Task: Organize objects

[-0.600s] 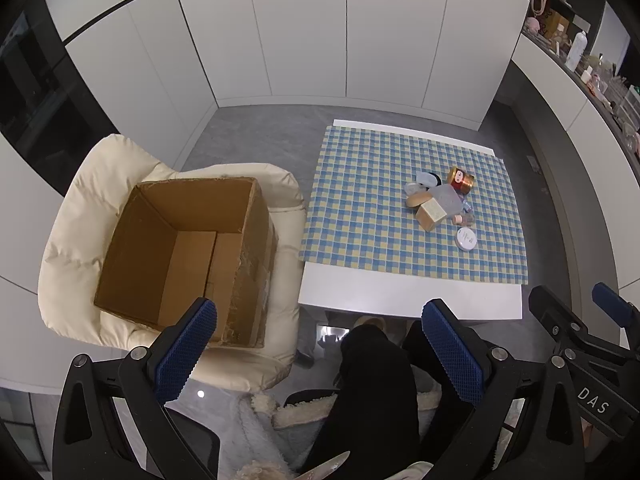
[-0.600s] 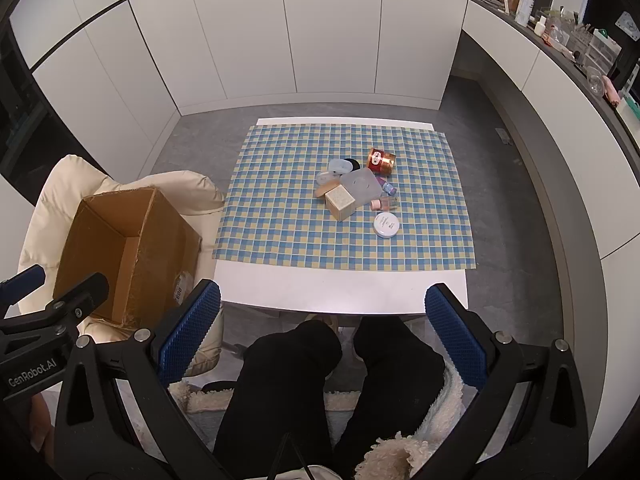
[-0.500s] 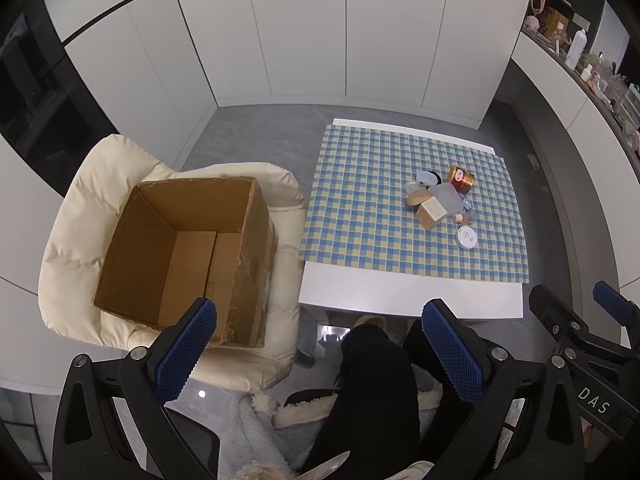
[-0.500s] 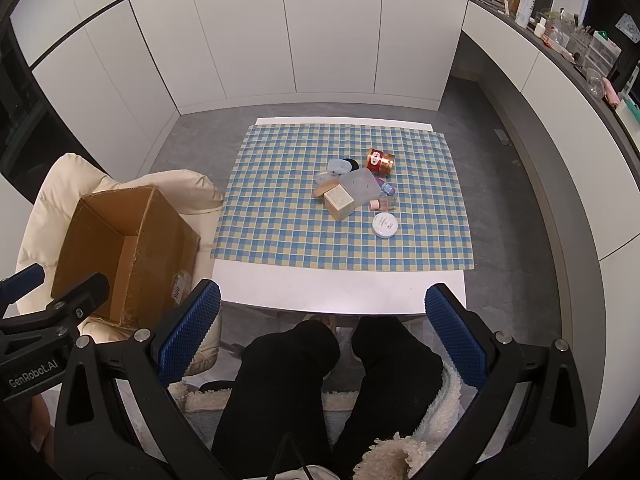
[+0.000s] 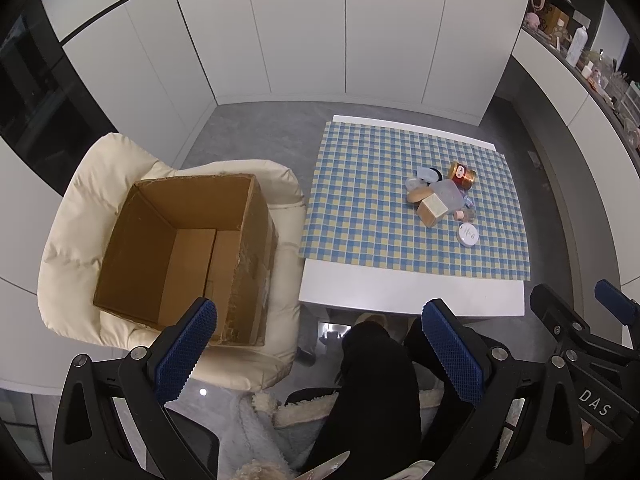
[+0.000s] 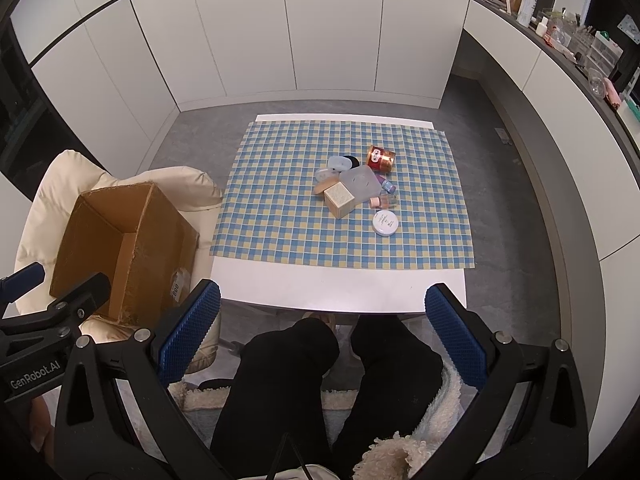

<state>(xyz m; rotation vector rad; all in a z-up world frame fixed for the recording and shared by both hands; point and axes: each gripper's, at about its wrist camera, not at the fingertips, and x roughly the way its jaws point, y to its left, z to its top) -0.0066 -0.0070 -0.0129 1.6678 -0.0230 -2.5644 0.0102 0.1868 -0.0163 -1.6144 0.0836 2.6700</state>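
Nothing on the counter (image 5: pixel 408 296) has shifted since the earlier frames, and both views barely drift.

From the left wrist view, the left gripper (image 5: pixel 320 356) hangs well above the seated person's knees, its blue fingers (image 5: pixel 186 354) spread wide with nothing between them. An empty cardboard box (image 5: pixel 188 256) sits on a cream chair (image 5: pixel 76 200) just beside the counter. The cluster of small items (image 5: pixel 440 200) lies on the checked cloth (image 5: pixel 360 200), well apart from the box.

From the right wrist view, the right gripper (image 6: pixel 324 336) is likewise wide open and empty, facing a beige carton (image 6: pixel 339 199), a red tin (image 6: pixel 381 157) and a white round jar (image 6: pixel 385 224).

Judging by this, sorting has not begun; the next move calls for lowering one gripper onto an outlying item, probably the jar.
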